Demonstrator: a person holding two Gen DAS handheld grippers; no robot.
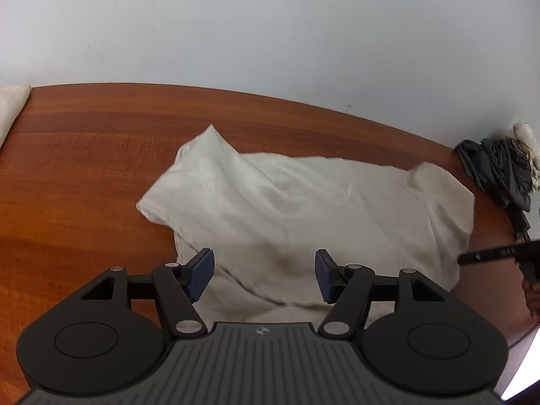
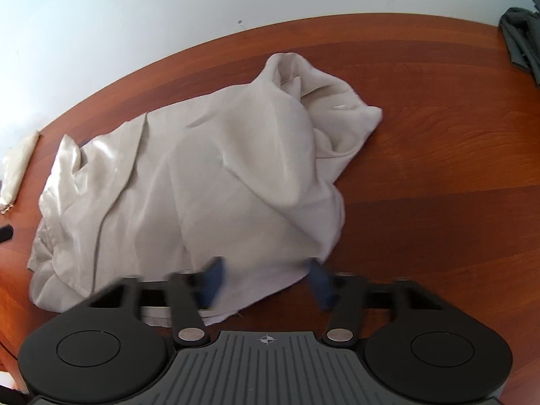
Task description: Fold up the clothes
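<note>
A cream garment [image 1: 303,209] lies crumpled on the wooden table [image 1: 84,168]. My left gripper [image 1: 264,275] hovers over its near edge, jaws wide apart, blue pads [image 1: 202,275] clear of the cloth. In the right wrist view the same garment [image 2: 202,185] is bunched up at its far right corner. My right gripper [image 2: 267,281] sits at its near hem, the blurred pads [image 2: 214,281] standing apart with cloth lying between them, not pinched. Part of the right gripper's black frame [image 1: 489,254] shows at the garment's right edge in the left wrist view.
A heap of grey clothes [image 1: 499,175] sits at the table's far right corner, seen again as grey clothes [image 2: 523,44]. A folded cream cloth [image 1: 11,111] lies at the far left. A pale wall [image 1: 270,33] backs the table. Bare wood [image 2: 438,168] lies right of the garment.
</note>
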